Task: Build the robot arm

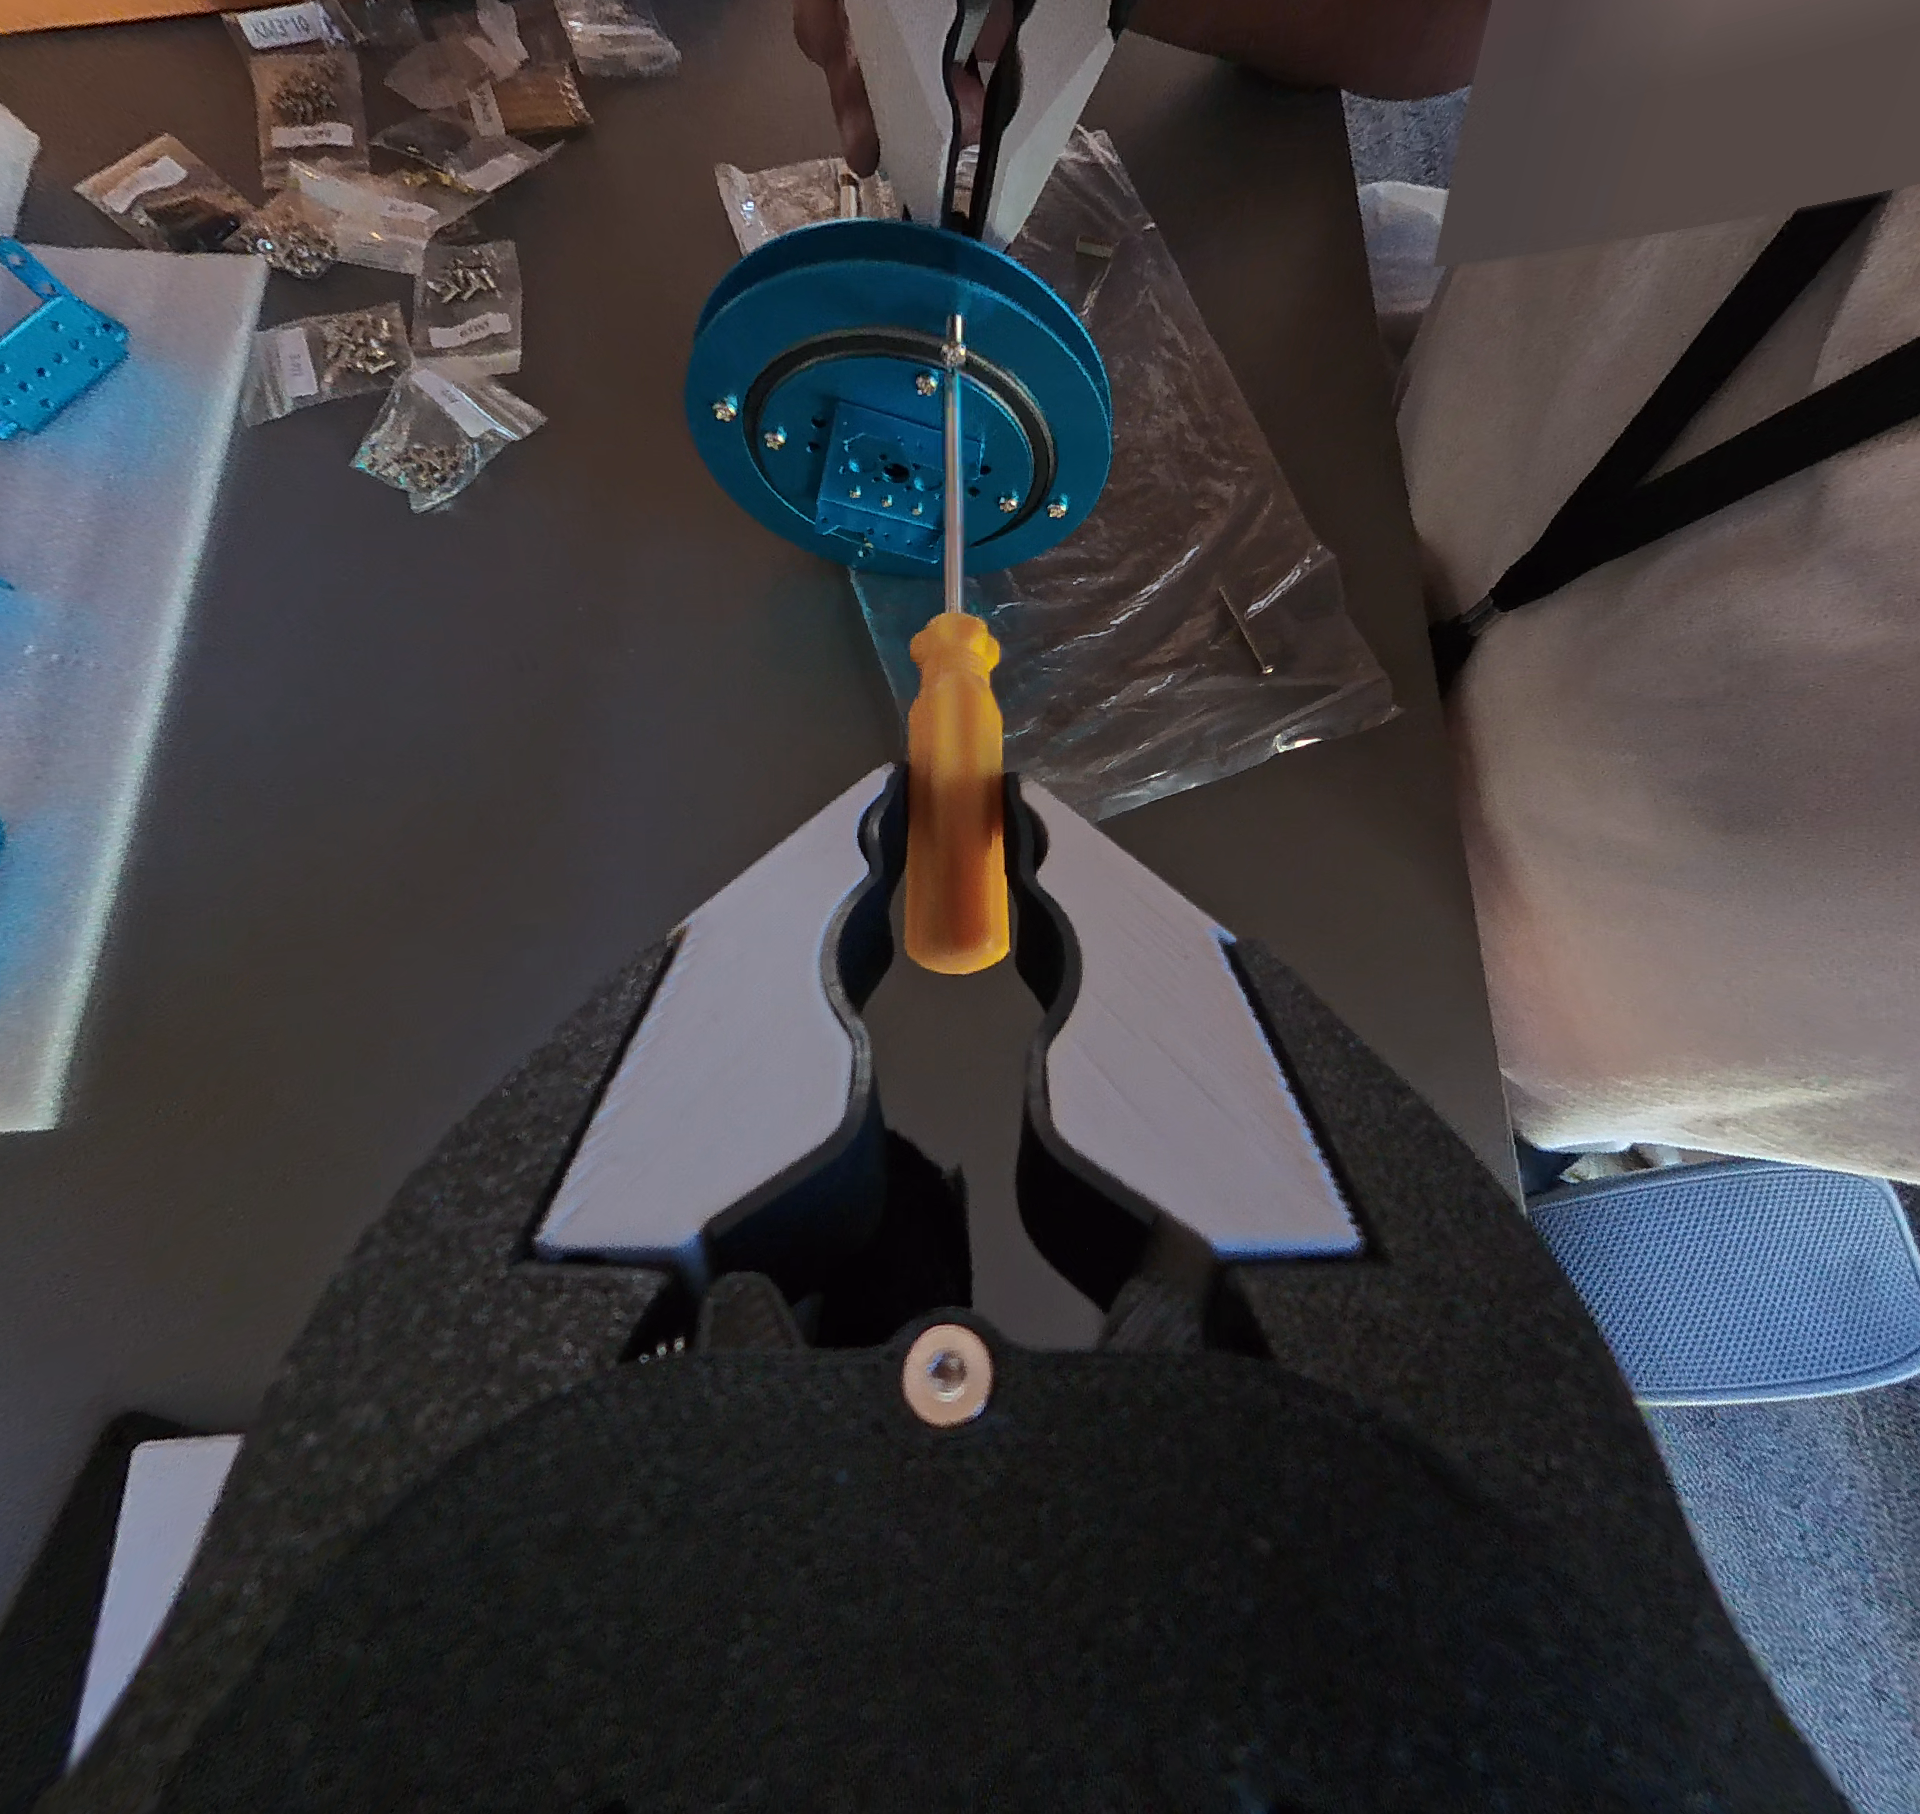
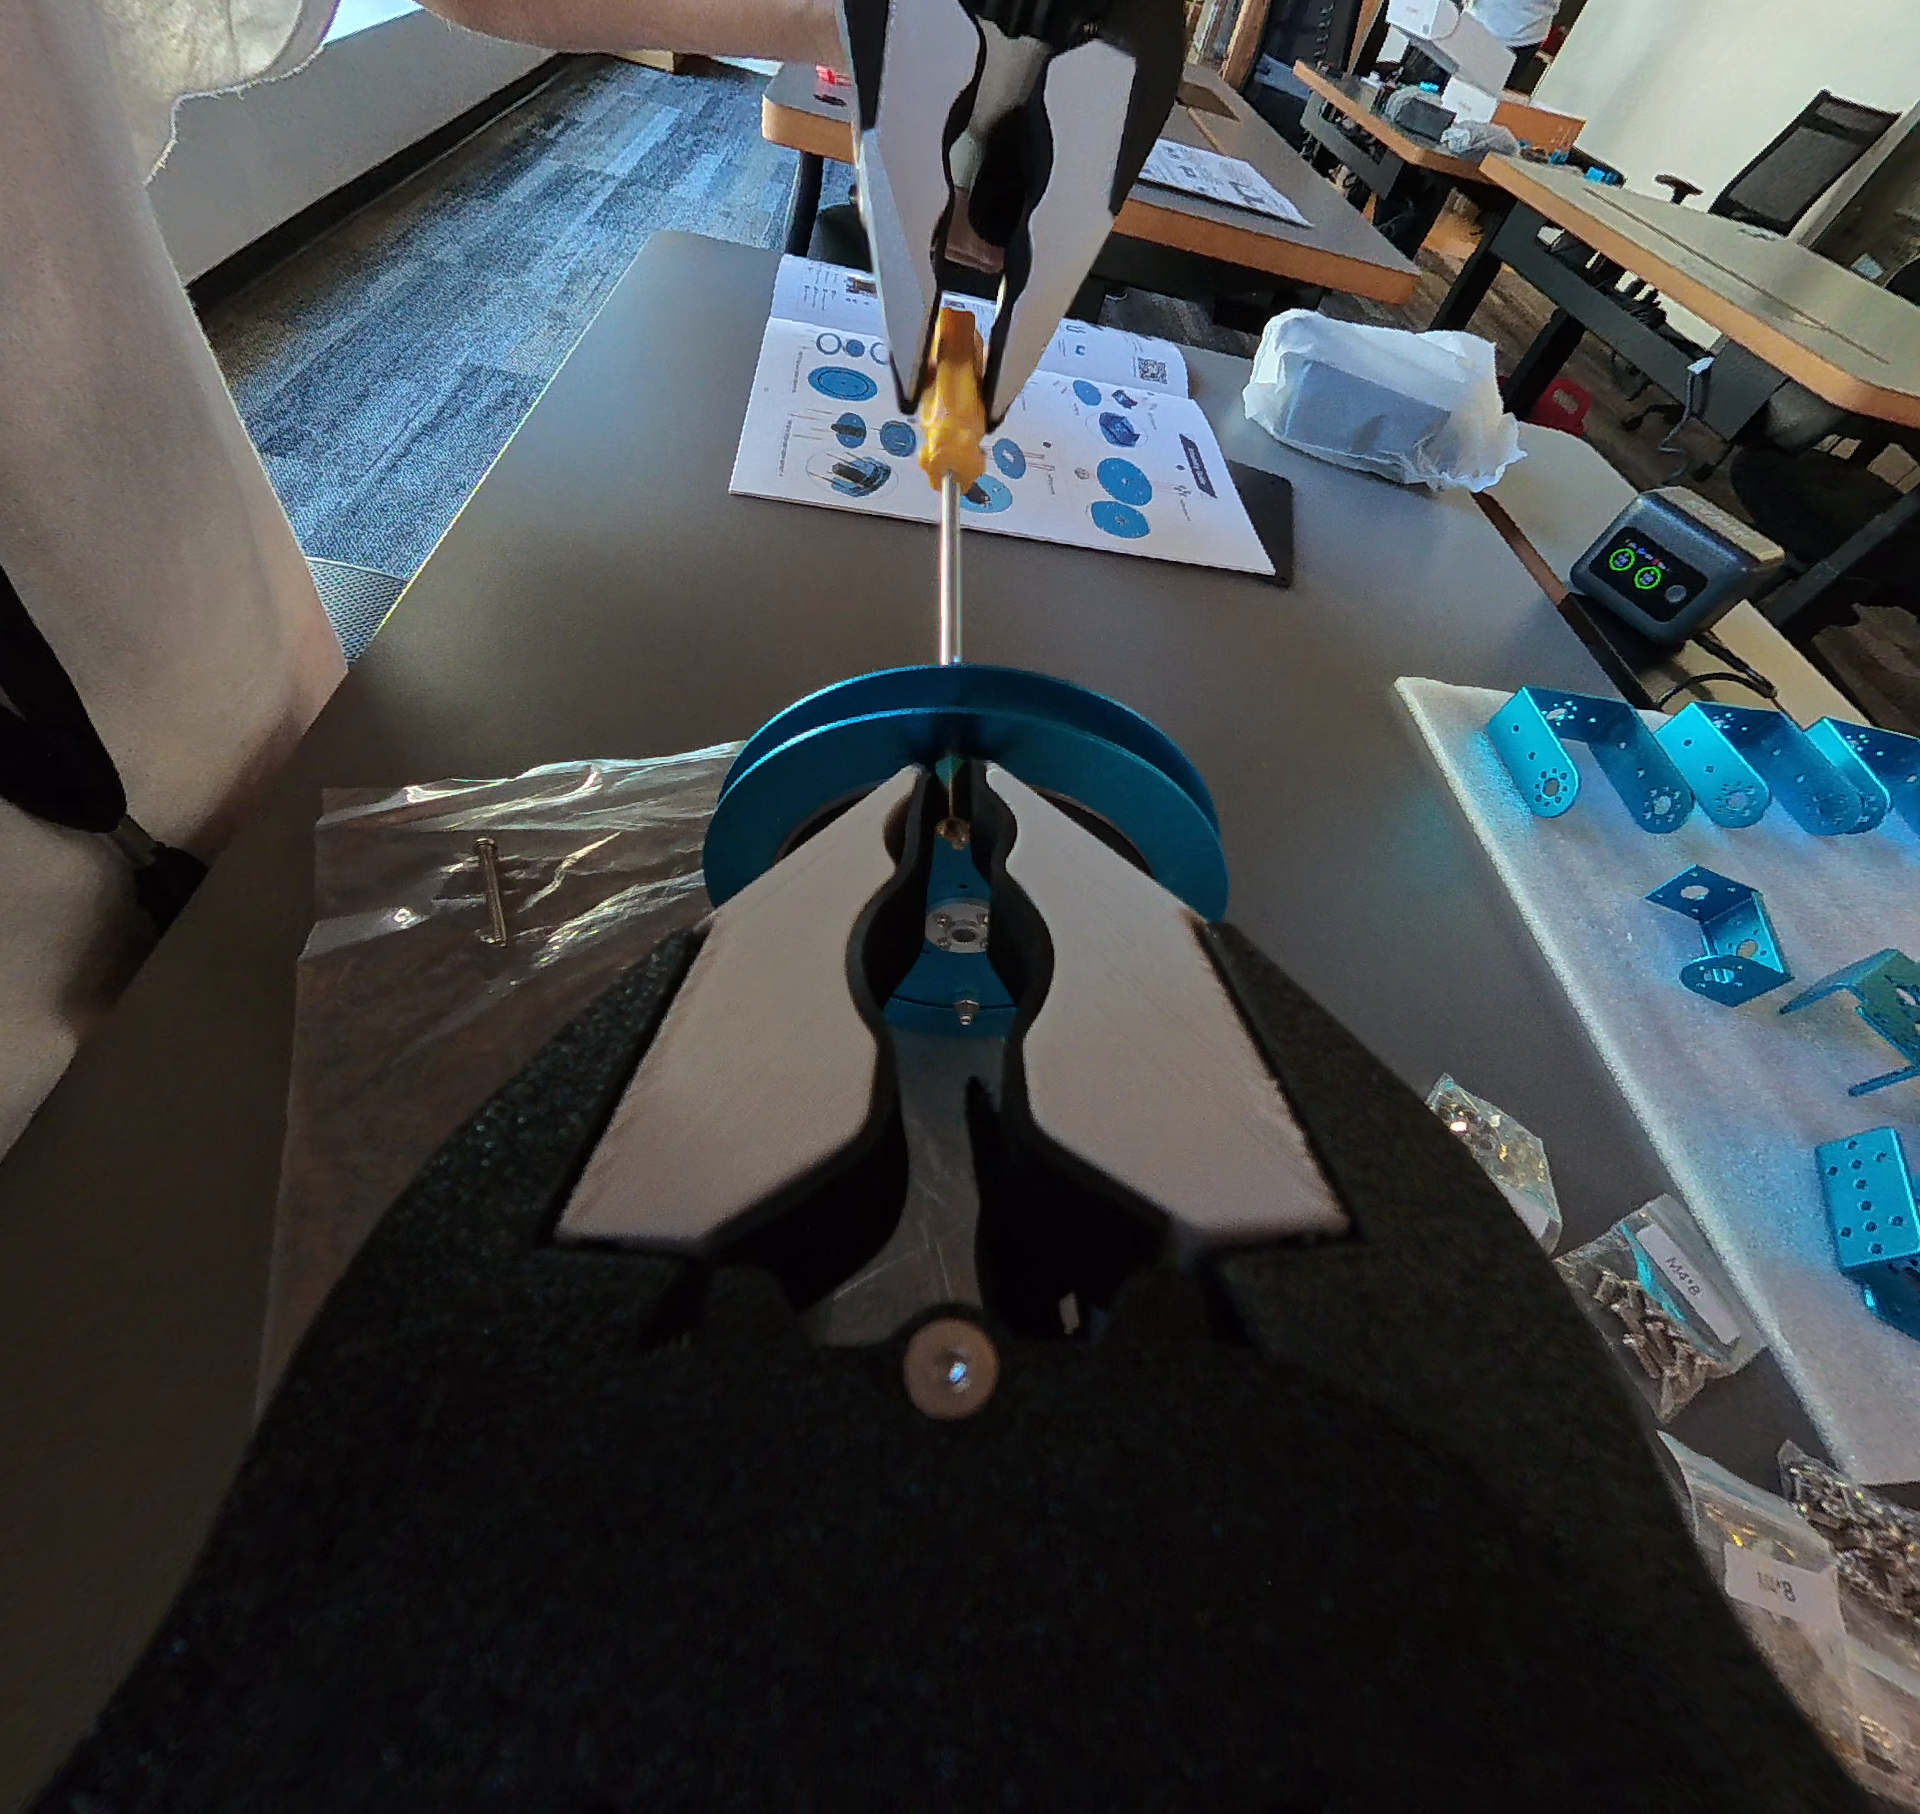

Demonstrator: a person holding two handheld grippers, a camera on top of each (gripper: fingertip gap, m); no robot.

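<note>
While clamped in left gripper (image 1: 954, 808), orange-handled screwdriver (image 1: 956, 788) points ahead, tip on a screw of blue disc assembly (image 1: 894, 414), itself pinched edge-on by right gripper (image 2: 954, 777) above clear plastic bag (image 1: 1174, 621). Dark grey table (image 1: 520, 725); screw packets (image 1: 416, 310), blue brackets (image 2: 1714, 767), open manual (image 2: 1122, 476); office desks behind. Grippers nose to nose, left one above the disc.

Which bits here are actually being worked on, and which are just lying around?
In use:
left tool gripping orange screwdriver
right tool holding blue disc assembly

Lying about:
screw bags
blue brackets
open booklet
clear plastic bag
</note>
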